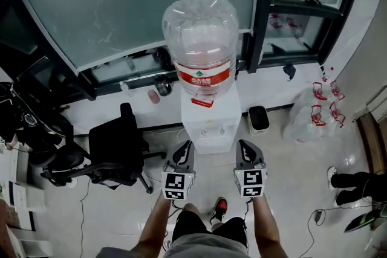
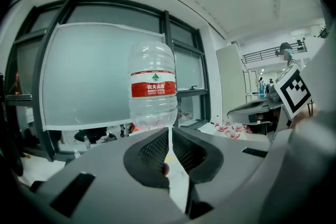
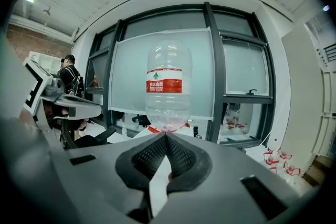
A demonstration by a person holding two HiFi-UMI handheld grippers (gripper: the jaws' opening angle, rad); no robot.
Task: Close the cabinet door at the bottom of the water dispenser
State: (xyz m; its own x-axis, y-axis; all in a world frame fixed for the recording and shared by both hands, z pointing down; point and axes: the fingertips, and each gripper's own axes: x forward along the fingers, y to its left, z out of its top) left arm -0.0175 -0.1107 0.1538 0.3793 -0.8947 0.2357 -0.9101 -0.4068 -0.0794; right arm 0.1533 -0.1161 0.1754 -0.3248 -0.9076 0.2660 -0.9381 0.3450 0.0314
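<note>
hiding cabinet door: water dispenser [image 1: 208,127] body (steep overhead angle)

Closed claw [image 3: 166,135] before water bottle [image 3: 168,86]

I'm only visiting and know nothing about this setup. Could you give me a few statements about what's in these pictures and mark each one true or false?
1. The water bottle on the dispenser has a red label. True.
2. The left claw is gripping a cup. False: its jaws are together with nothing between them.
3. In the head view, a black office chair stands to the left of the dispenser. True.
4. The right claw is spread wide open. False: it is shut and empty.
</note>
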